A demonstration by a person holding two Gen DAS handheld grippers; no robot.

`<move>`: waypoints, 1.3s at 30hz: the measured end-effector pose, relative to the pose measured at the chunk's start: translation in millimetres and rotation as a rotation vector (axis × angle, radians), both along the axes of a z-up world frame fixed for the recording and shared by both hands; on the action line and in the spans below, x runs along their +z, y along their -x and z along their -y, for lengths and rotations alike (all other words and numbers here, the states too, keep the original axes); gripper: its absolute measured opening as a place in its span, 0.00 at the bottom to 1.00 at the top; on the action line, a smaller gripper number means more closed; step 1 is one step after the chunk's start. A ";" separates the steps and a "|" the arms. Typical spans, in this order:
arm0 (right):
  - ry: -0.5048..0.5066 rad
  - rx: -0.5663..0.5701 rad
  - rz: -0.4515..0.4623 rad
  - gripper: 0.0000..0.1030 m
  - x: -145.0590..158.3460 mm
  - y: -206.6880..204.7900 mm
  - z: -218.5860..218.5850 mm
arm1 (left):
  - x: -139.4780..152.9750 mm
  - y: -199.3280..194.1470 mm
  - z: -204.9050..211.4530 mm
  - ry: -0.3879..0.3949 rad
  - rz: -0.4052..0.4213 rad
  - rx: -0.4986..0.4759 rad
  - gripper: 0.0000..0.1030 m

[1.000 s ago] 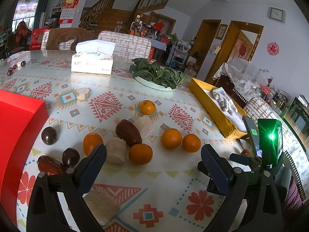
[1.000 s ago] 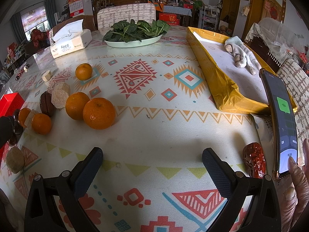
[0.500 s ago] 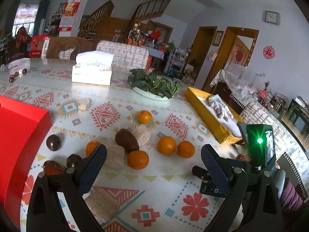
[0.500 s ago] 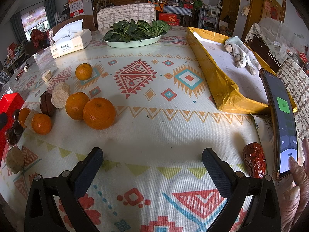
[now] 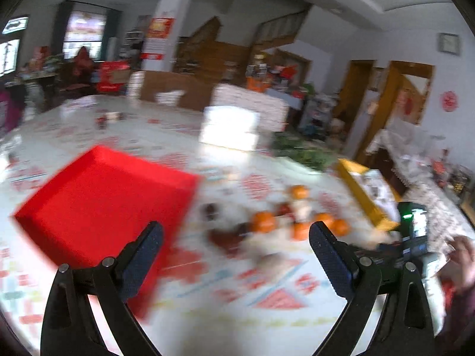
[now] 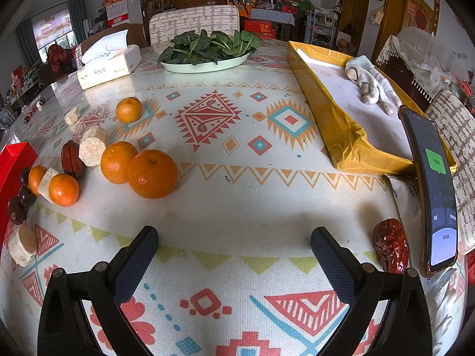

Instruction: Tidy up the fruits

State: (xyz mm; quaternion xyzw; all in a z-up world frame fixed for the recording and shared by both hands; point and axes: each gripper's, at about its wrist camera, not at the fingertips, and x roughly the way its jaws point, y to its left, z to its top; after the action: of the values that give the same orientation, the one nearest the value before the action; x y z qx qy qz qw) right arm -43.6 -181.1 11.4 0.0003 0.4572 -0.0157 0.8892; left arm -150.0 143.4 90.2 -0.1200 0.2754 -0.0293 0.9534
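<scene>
Both my left tongs point(image 5: 236, 241) and right tongs point(image 6: 234, 246) stood apart, empty; oranges point(image 6: 153, 173) and dates point(image 6: 71, 155) lay loose on the table point(image 6: 237, 207), the red tray point(image 5: 98, 195) apparently unfilled: sorting not begun.

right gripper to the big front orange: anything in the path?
Nothing visible. The right gripper is open over bare tablecloth, and the big orange lies ahead to its left. A second orange touches its far side, behind it.
</scene>
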 end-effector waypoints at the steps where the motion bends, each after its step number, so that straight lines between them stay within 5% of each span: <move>1: 0.000 0.000 0.000 1.00 0.0 0.0 0.0 | -2.7 4.1 -11.8 -0.003 -0.017 0.029 0.95; 7: 0.000 0.000 0.000 1.00 0.0 0.1 0.0 | -23.7 9.3 -27.9 0.006 -0.095 0.036 0.96; 14: 0.000 0.000 0.000 1.00 0.0 -0.1 0.0 | -34.9 9.0 -1.1 -0.012 -0.107 -0.049 0.95; 17: 0.000 0.000 -0.001 1.00 0.0 0.0 0.0 | -35.9 8.3 3.7 -0.001 -0.108 -0.071 0.83; 28: -0.022 0.029 -0.078 0.99 3.6 5.6 0.1 | -33.3 3.6 15.9 -0.052 -0.119 -0.105 0.82; 34: -0.132 0.120 0.034 0.86 24.9 5.1 -6.9 | -36.2 -12.2 36.5 -0.050 -0.137 -0.192 0.82; 39: -0.216 0.135 0.026 0.61 19.3 -21.9 -12.6 | -41.0 -30.0 61.8 -0.096 -0.158 -0.247 0.75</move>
State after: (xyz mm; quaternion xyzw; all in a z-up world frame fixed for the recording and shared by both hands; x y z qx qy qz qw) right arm -21.7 -168.5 30.7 0.0658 0.4434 0.0935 0.8890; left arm -120.1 81.5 49.3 -0.0411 0.3632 -0.1236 0.9225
